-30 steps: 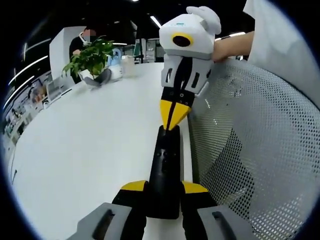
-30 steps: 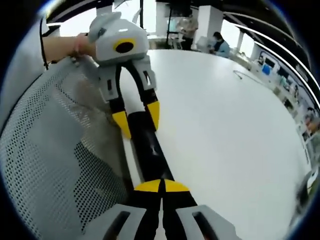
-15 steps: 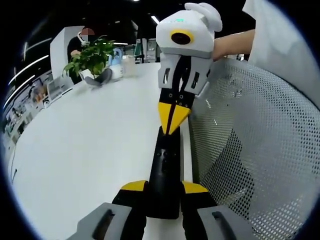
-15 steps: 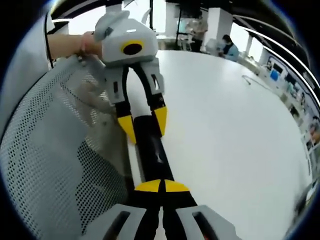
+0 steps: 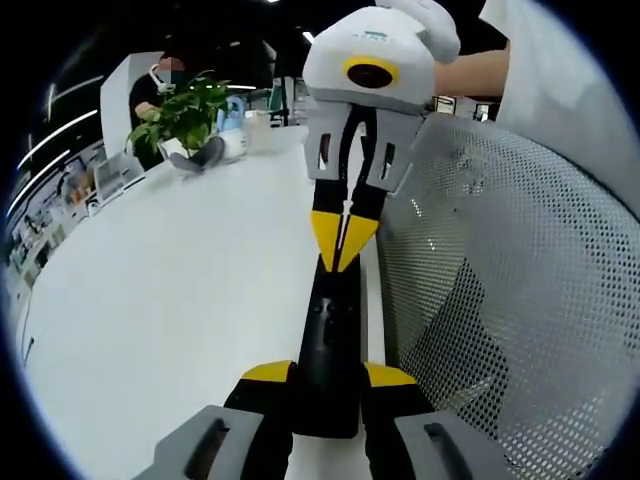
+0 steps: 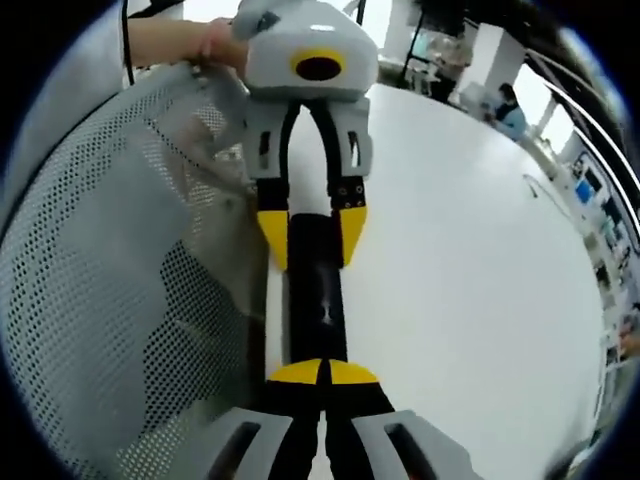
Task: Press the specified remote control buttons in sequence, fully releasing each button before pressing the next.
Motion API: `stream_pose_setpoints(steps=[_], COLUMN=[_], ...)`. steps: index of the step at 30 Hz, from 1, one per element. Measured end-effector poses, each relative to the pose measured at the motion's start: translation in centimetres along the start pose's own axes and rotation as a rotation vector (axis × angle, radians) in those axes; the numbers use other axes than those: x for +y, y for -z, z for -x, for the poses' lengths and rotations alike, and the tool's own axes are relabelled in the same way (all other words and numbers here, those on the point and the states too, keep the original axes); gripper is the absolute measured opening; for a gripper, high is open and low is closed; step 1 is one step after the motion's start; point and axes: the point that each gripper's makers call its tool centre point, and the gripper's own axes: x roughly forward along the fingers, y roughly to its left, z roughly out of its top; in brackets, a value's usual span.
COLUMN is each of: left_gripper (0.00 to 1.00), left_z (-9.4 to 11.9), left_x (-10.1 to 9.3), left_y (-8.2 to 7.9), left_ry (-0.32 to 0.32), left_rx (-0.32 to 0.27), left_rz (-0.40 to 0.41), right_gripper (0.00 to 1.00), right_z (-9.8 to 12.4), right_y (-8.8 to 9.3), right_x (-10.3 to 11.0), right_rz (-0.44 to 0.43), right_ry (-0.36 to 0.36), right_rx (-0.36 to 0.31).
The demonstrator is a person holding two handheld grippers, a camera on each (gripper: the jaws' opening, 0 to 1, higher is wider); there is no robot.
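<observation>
Two grippers on one remote [image 5: 335, 330] — left fingers [image 5: 270, 372] clamping its end, right fingers [image 6: 300, 372] closed, tips above it.

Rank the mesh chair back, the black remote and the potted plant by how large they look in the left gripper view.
1. Mesh chair back, largest by far.
2. Black remote, held in the left gripper.
3. Potted plant, smallest.

The plant sits far across the white table, so its small look may owe to distance.
</observation>
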Motion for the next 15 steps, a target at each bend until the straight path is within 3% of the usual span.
stream_pose_setpoints(steps=[4, 7, 11, 13, 15], left_gripper=[0.25, 0.25, 0.25, 0.25, 0.25], left_z=[0.0, -0.01, 0.0, 0.01, 0.03], left_x=[0.0, 0.01, 0.02, 0.02, 0.05], left_y=[-0.01, -0.01, -0.02, -0.02, -0.03], left_ry=[0.0, -0.001, -0.001, -0.001, 0.0], left_rx=[0.0, -0.001, -0.002, -0.003, -0.007], left_rz=[0.0, 0.001, 0.003, 0.005, 0.011], right_gripper=[0.0, 0.0, 0.0, 0.0, 0.0], right_z=[-0.05, 0.02, 0.04, 0.25, 0.34], right_y=[-0.02, 0.04, -0.13, -0.17, -0.08], right_x=[-0.19, -0.23, -0.3, -0.32, -0.37], right_rz=[-0.017, -0.048, -0.121, -0.22, -0.223], right_ry=[-0.034, -0.036, -0.015, -0.015, -0.006], right_rx=[0.03, 0.011, -0.105, -0.189, -0.232])
